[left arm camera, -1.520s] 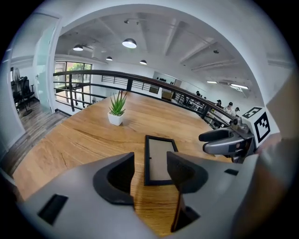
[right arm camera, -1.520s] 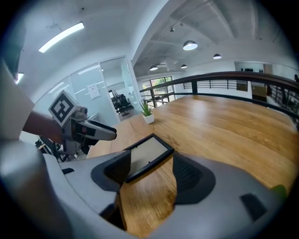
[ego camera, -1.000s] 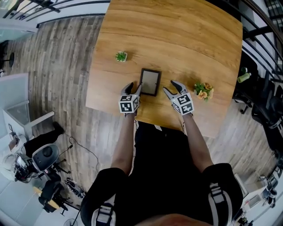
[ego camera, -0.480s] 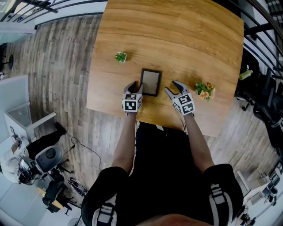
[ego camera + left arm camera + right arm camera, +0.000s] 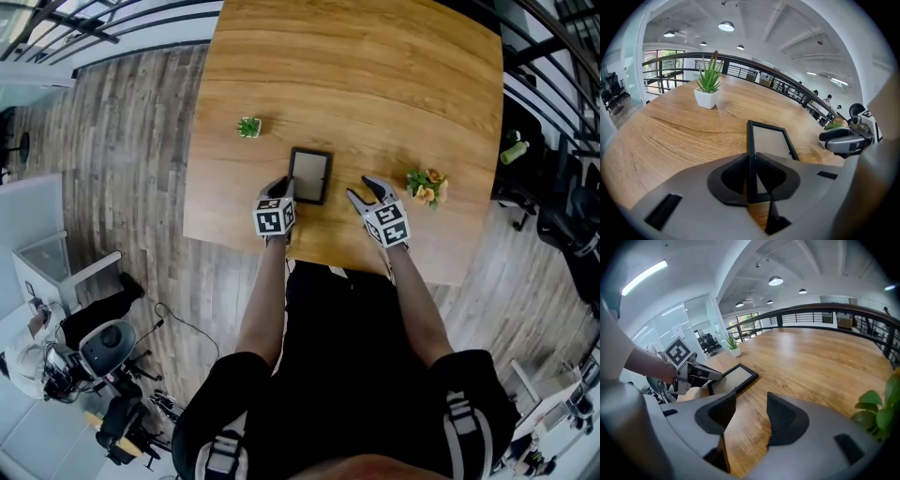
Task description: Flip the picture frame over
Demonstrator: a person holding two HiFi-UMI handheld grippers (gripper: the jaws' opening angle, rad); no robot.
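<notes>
The black picture frame (image 5: 309,175) lies flat on the wooden table (image 5: 375,84), its pale panel facing up. My left gripper (image 5: 284,190) is at the frame's near left corner. In the left gripper view the frame's (image 5: 771,143) left edge runs between the two pads, and my left gripper (image 5: 751,168) has just been closing and now pinches that edge. My right gripper (image 5: 361,190) stands open over bare wood to the right of the frame, nothing between its fingers. The right gripper view shows the frame (image 5: 733,377) and the left gripper (image 5: 710,376) off to the left.
A small green plant in a white pot (image 5: 248,127) stands beyond the frame to the left. A potted plant with orange flowers (image 5: 427,187) sits just right of my right gripper. The table's near edge (image 5: 309,253) runs under my wrists. Office chairs (image 5: 562,225) stand at the right.
The left gripper's jaws went from wide open to closed on the frame's left edge. The right gripper has stayed where it was, open.
</notes>
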